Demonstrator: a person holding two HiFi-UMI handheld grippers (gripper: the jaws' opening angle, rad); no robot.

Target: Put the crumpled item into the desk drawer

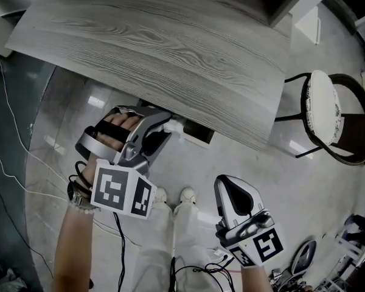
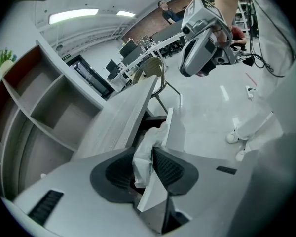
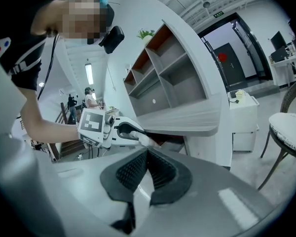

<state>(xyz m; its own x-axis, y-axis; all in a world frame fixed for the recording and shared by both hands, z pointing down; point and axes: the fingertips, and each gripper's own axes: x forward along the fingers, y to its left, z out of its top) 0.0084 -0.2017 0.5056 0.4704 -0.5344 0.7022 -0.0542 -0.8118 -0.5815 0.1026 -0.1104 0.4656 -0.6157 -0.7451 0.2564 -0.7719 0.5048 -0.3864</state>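
Though looking straight into the drawer (image 1: 198, 134), which is sitting pulled out just under the front edge of the desk (image 1: 170, 41), seeing only a dark inside, too dim for telling contents. Finding bare floor (image 1: 249, 160) in front, with a chair (image 1: 325, 111) standing well off to the right. Holding the left gripper (image 1: 165, 128) at the drawer's mouth, jaws spread. Seeing the crumpled paper (image 2: 149, 141) standing loose between its pads, far end poking into the dark opening. Hanging the right gripper (image 1: 229, 182) well apart, jaws pressed together, pinching nothing.

Probably office: desks (image 2: 158, 42), monitors (image 2: 129, 47), shelving (image 2: 49, 107).
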